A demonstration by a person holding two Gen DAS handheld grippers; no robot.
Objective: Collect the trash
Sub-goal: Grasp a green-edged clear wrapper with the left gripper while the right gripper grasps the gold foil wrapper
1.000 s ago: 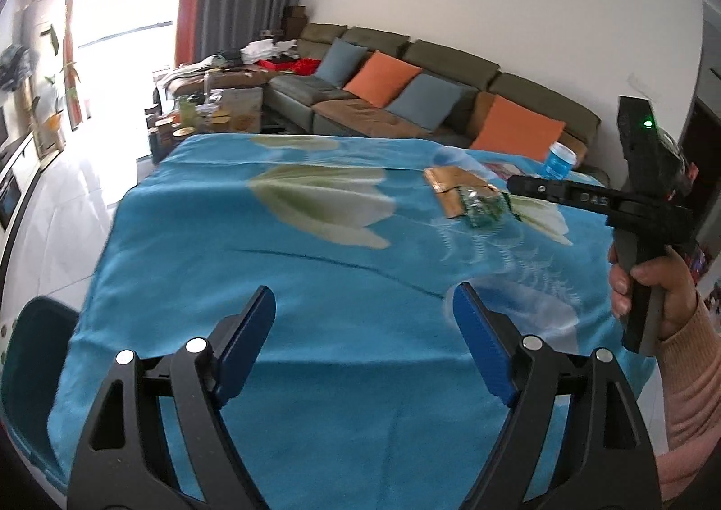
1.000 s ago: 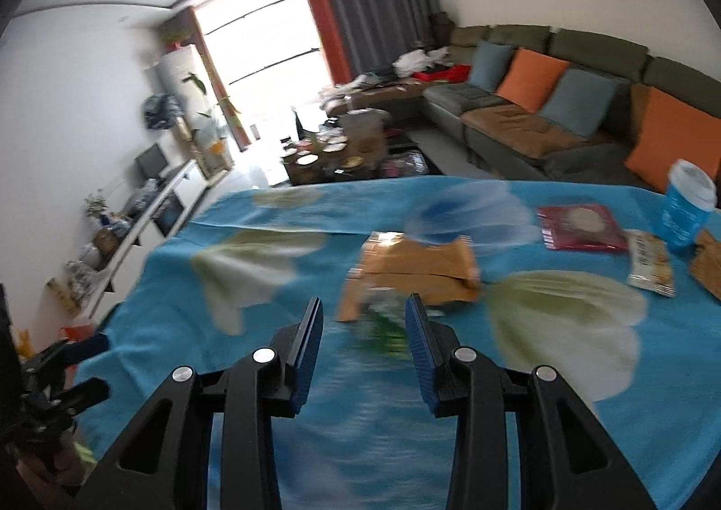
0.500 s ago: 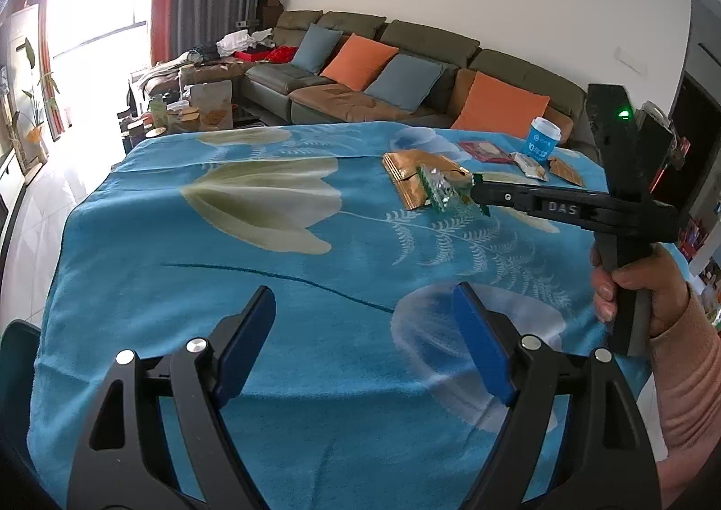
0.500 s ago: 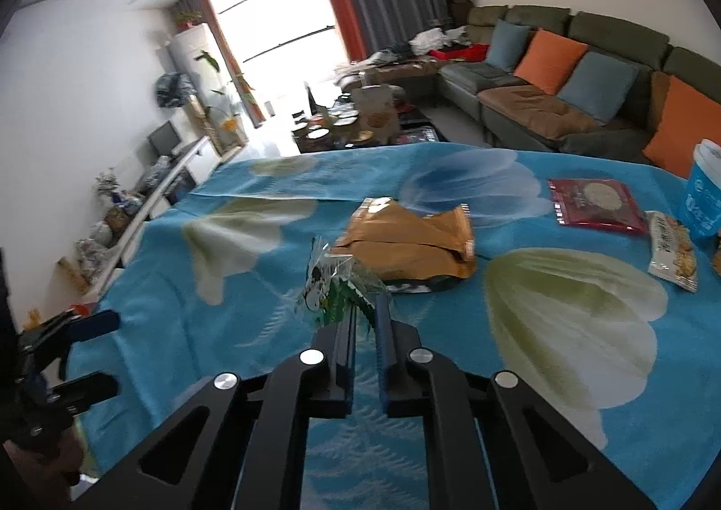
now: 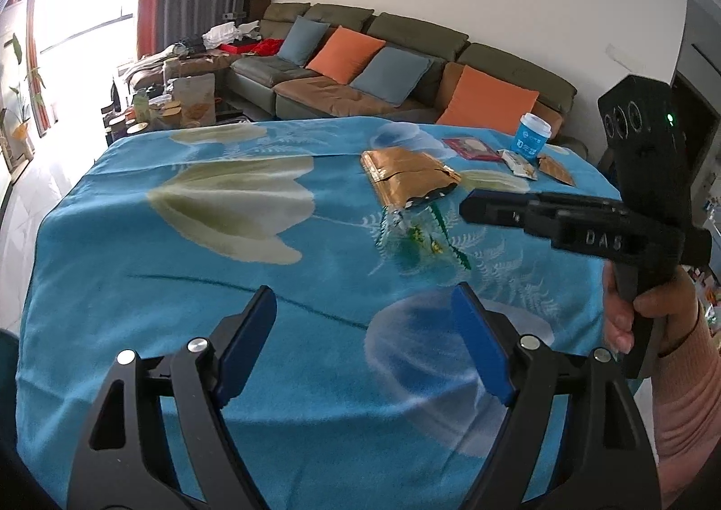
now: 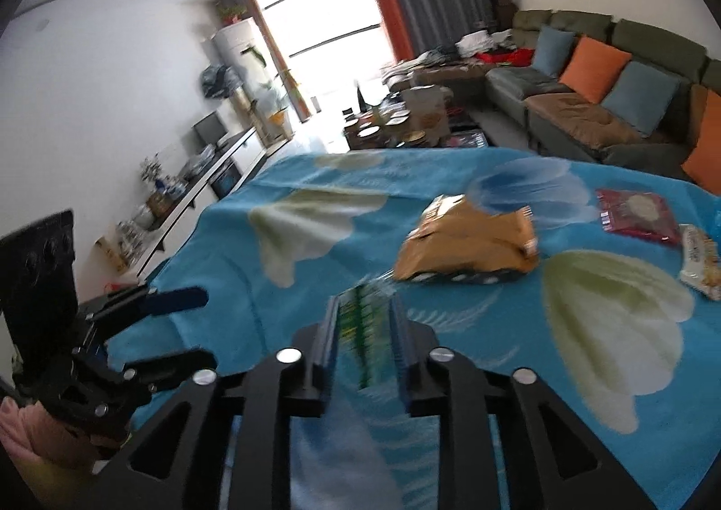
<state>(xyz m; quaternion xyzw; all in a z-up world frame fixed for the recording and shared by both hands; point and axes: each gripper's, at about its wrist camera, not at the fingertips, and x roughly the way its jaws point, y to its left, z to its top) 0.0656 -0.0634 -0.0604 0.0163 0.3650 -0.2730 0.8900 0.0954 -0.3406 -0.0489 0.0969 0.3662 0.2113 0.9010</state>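
A clear green-printed wrapper (image 6: pixel 362 321) sits between the fingers of my right gripper (image 6: pixel 364 325), whose jaws stand a little apart around it; it is blurred. In the left wrist view the wrapper (image 5: pixel 417 235) hangs just below the right gripper's tip (image 5: pixel 473 206), over the blue tablecloth (image 5: pixel 180 266). A crumpled gold bag (image 5: pixel 405 176) lies behind it, also in the right wrist view (image 6: pixel 473 246). My left gripper (image 5: pixel 362 343) is open and empty near the table's front, and shows in the right wrist view (image 6: pixel 180 298).
At the far right of the table lie a red packet (image 5: pixel 471 148), a white snack packet (image 5: pixel 520 163), a small gold packet (image 5: pixel 554 167) and a blue paper cup (image 5: pixel 531 138). A sofa (image 5: pixel 405 59) with cushions stands behind the table.
The right gripper closed on the green wrapper, lifted it and carried it toward me and the left; its jaws now stand wider than half a second ago. The left gripper stayed open.
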